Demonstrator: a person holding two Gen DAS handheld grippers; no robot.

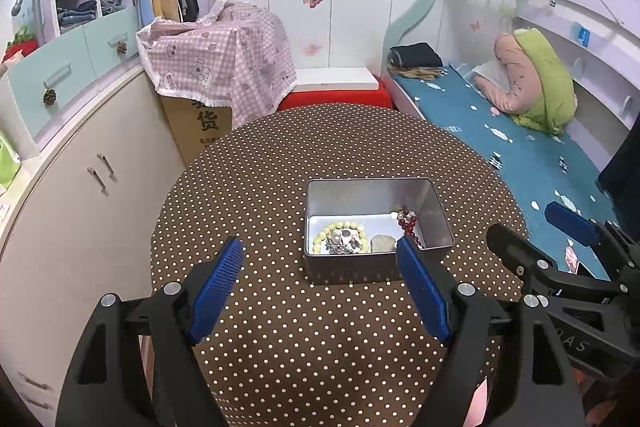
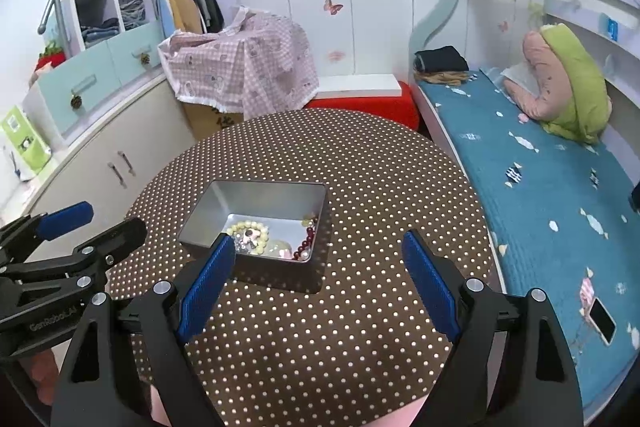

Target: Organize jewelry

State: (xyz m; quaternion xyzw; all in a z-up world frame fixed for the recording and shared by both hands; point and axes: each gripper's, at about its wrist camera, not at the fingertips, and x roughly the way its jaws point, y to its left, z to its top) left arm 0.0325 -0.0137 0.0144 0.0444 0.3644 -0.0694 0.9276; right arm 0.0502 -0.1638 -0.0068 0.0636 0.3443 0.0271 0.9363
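Here, a silver metal tin (image 1: 376, 195) is seen just below the centre of the left wrist frame, standing open on a round table (image 1: 280, 163) covered in brown cloth with pale dots. Inside the tin, a pale yellow bead bracelet (image 1: 320, 235) lies at the lower left of the floor, with a small cluster of dark metal trinkets (image 1: 340, 245) inside its loop. A dark red bead bracelet (image 1: 409, 225) is draped along the tin's right side, and a dull, flat pendant-like piece (image 1: 382, 242) rests between the two.

The left gripper (image 1: 320, 253) is held released, its blue pads spread wide at the lower part of the frame, just in front of the tin's near wall; nothing is gripped between them. The right gripper (image 2: 318, 245) is likewise held wide apart and empty in the lower part of the right wrist frame, where the tin (image 2: 224, 223) appears left of centre, partly behind the left blue pad.

A bed with a blue patterned cover (image 1: 500, 131) fills the right of the frame, and a pink checked cloth (image 1: 224, 59) is draped over a cardboard box (image 1: 196, 131) at the upper left.
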